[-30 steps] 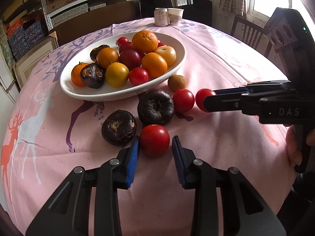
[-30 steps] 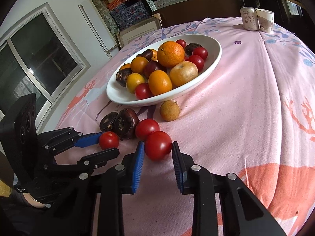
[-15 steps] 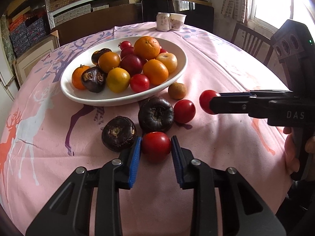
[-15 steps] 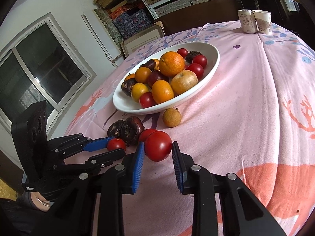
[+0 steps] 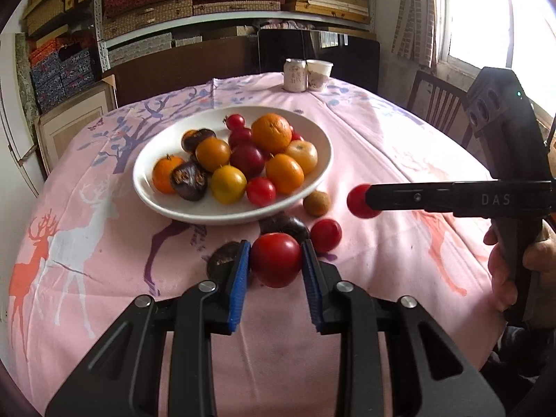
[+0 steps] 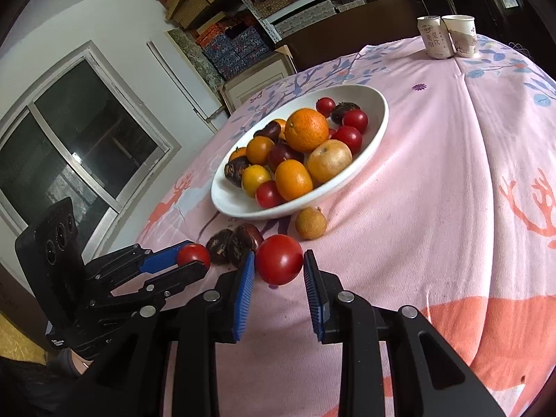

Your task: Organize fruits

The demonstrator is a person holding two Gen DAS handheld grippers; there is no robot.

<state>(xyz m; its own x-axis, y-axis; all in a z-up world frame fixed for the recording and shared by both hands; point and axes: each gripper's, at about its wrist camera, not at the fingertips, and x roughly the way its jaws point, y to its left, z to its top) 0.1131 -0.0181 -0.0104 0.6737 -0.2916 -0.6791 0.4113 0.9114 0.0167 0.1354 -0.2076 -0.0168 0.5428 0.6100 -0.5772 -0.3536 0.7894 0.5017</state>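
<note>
**Two tomatoes lifted, bowl ahead**

Both grippers have risen since a second ago: each tomato, which then sat on the cloth among the loose fruit, now hangs clear of the surface (image 5: 382, 146), and the white bowl (image 5: 323, 160) looks further off and lower in both views.

The left gripper (image 5: 276, 264) pinches a large red tomato (image 5: 276, 260) between its blue-padded fingers (image 5: 239, 278). The right gripper (image 6: 278, 267) likewise clamps its own red tomato (image 6: 279, 259); from the left wrist view that fruit shows only as a red ball at the tip of the black fingers. Left on the pink cloth, just in front of the bowl, are a small brown fruit (image 5: 317, 203), one more tomato (image 5: 326, 235) and two dark, wrinkled fruits (image 6: 233, 243).

The step in hand appears to be carrying both tomatoes to the bowl. To do it well, I would bring one gripper in at a time, since the two sit close together and the bowl is already heaped. The open patch of bowl nearest the camera looks the safest landing; setting a tomato on top of the large orange (image 5: 271, 132) risks a roll over the rim. Lower until the fruit touches before spreading the fingers, and keep the squeeze light, as ripe tomato skin likely bruises.

Readable writing: white letters "DAS" on the right gripper's body (image 5: 495, 199). A can (image 6: 432, 41) and a paper cup (image 6: 459, 36) at the far edge carry print, seemingly Chinese characters, too small to read.
</note>
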